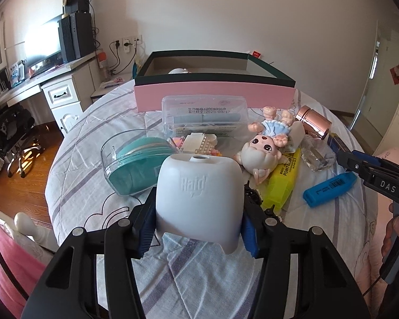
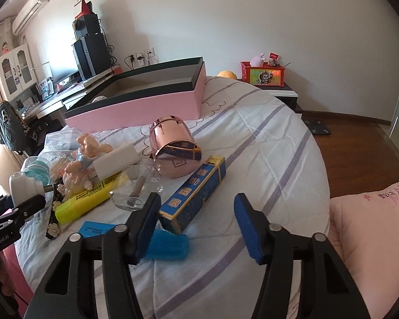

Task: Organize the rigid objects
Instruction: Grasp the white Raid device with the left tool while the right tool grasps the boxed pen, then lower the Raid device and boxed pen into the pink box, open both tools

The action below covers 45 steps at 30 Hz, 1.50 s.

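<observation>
White Raid device [image 1: 199, 196] — clamped between the left gripper [image 1: 198, 228] pads. Right gripper [image 2: 196, 226] spread over bare bedding — grasping nothing, blue box [image 2: 192, 198] just beyond it.

Two highlighters [image 1: 282, 180] (yellow, blue), one box [image 1: 212, 93]

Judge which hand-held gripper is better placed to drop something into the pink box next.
Left. The left hand-held gripper already clamps the white Raid unit, facing the pink box; the right hand-held gripper holds nothing.
</observation>
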Available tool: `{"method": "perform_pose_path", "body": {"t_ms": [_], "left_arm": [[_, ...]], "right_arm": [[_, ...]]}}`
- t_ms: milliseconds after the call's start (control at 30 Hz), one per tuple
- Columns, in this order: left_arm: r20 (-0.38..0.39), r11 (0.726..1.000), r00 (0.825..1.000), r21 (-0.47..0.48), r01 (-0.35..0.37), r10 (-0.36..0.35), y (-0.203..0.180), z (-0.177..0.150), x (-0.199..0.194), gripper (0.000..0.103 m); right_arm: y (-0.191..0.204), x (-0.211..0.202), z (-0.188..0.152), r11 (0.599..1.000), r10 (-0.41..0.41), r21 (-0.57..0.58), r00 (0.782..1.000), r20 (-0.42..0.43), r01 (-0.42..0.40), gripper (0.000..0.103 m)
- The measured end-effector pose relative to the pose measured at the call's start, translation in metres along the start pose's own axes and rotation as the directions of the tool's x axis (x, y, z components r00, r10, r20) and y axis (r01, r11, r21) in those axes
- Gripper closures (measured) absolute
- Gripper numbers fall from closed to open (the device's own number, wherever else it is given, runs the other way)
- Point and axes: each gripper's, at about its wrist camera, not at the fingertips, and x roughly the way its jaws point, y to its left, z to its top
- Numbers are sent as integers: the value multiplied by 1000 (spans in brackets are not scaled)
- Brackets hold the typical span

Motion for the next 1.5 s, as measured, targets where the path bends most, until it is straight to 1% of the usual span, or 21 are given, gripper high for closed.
{"method": "perform_pose_path", "body": {"t_ms": [33, 67, 300, 333, 367, 433, 533, 667, 767, 867, 967, 1067, 1100, 1167, 1267, 1333, 1433, 1500], "left_arm": [[4, 1000, 1000, 3, 1, -1, -1, 1, -1, 48], [7, 1000, 1000, 7, 0, 0, -3, 2, -2, 48], [18, 999, 1000, 33, 6, -6, -12, 11, -5, 48], [20, 999, 1000, 37, 5, -6, -14, 13, -5, 48], [24, 999, 1000, 41, 5, -6, -16, 15, -5, 48], [25, 999, 1000, 48, 4, -6, -18, 18, -5, 48], [40, 999, 999, 53, 12, -14, -21, 26, -8, 48], [77, 998, 996, 63, 31, -36, -26, 42, -17, 49], [107, 997, 993, 69, 42, -49, -25, 59, -22, 48], [140, 996, 989, 80, 29, -40, -21, 80, -25, 48], [157, 995, 987, 95, 10, -25, -15, 106, -21, 48], [167, 993, 986, 118, -20, 0, -12, 135, -10, 48], [165, 991, 986, 129, -25, 3, -11, 146, -5, 48], [146, 990, 989, 141, -18, -3, -9, 165, 10, 48], [108, 988, 994, 155, -12, -5, -7, 193, 38, 48], [82, 985, 997, 171, -24, 10, -9, 210, 60, 48], [5, 986, 1000, 166, 15, -16, -9, 229, 96, 48], [-35, 984, 999, 178, 2, 4, -11, 235, 121, 48]], "right_arm": [[-2, 3, 0, 1000, -14, -2, 1000, -11, 14, 61], [-5, 8, 0, 1000, -15, 4, 1000, -23, 15, 62], [-11, 26, 13, 999, -40, 7, 999, -14, 40, 62], [-11, 29, 13, 999, -38, -4, 999, -11, 38, 65], [-10, 29, 13, 999, -38, -18, 999, -7, 38, 77], [-13, 27, 13, 1000, -17, -12, 1000, -2, 17, 87], [-13, 17, 14, 1000, 0, -14, 1000, 21, 0, 87], [-2, -8, 24, 999, 37, -40, 996, 85, -33, 87], [11, -23, 39, 994, 80, -80, 989, 124, -71, 87], [26, -27, 57, 987, 116, -130, 983, 143, -98, 87], [42, -25, 80, 972, 189, -171, 971, 147, -164, 87], [58, -15, 103, 957, 219, -223, 966, 141, -185, 87], [63, -9, 112, 951, 238, -234, 962, 131, -203, 87], [73, 6, 132, 939, 259, -261, 960, 103, -225, 87], [84, 33, 158, 934, 224, -304, 971, 80, -190, 87], [86, 53, 173, 931, 222, -307, 974, 46, -197, 87], [84, 88, 189, 932, 193, -310, 981, -12, -188, 87], [80, 112, 194, 936, 163, -306, 985, -55, -172, 87]]}}
